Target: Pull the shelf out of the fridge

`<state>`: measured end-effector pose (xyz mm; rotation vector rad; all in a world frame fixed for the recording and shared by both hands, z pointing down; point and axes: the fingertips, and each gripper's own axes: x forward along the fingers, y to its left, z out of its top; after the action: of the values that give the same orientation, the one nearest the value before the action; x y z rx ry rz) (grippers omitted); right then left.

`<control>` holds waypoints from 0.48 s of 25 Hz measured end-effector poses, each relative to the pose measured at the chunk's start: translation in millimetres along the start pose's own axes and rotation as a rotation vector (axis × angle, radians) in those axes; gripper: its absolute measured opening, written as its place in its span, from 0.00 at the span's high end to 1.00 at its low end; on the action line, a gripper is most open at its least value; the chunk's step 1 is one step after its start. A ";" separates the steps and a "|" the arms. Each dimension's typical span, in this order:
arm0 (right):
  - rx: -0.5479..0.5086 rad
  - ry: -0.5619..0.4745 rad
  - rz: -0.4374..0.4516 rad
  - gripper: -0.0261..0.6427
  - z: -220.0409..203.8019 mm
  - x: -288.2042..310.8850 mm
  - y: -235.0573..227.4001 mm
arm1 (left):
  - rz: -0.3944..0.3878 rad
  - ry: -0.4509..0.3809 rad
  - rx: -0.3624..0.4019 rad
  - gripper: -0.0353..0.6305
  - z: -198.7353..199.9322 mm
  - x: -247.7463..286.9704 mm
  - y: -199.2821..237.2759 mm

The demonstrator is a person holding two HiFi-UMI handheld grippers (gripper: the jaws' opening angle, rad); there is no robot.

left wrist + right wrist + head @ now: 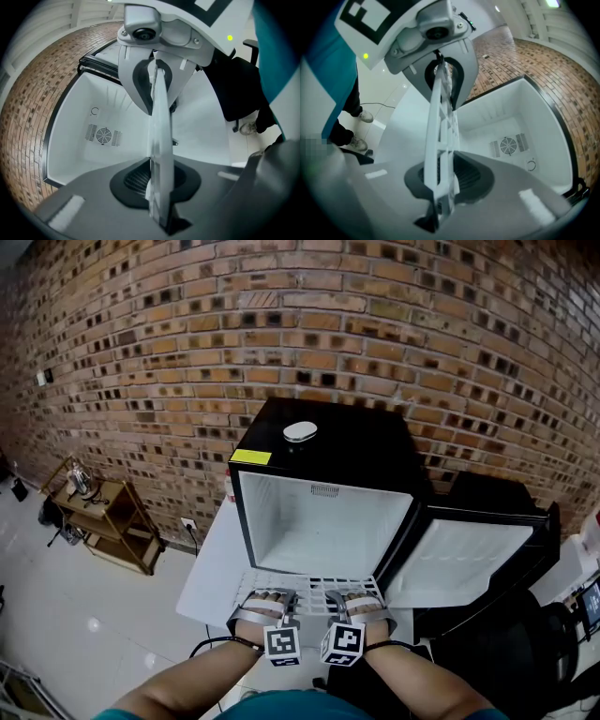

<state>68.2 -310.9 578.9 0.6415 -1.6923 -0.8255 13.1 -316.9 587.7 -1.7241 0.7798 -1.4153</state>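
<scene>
Because the black fridge (347, 442) stands with its door (469, 559) swung wide, its cavity shows bare. Before the fridge's mouth the white slotted shelf (309, 589) lies level, mostly drawn clear. Left tool (269, 600) and right tool (359, 600) each clamp its front edge, spaced apart, likely to keep it from tilting. They cover that edge; whether its rear rests on the fridge's rails is unclear.

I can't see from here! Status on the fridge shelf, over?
Left gripper shut on shelf. Right gripper shut on it too. Shelf sticks out in front of open fridge. Nothing blocking it.
</scene>
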 end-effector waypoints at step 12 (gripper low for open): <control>0.089 0.084 0.048 0.91 74.1 -6.6 63.6 | -0.074 -0.102 0.065 0.90 -61.7 -39.3 -57.5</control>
<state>-2.0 -252.0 613.2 0.6841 -1.6687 -0.6828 -55.7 -264.7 622.3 -1.7758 0.6135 -1.3746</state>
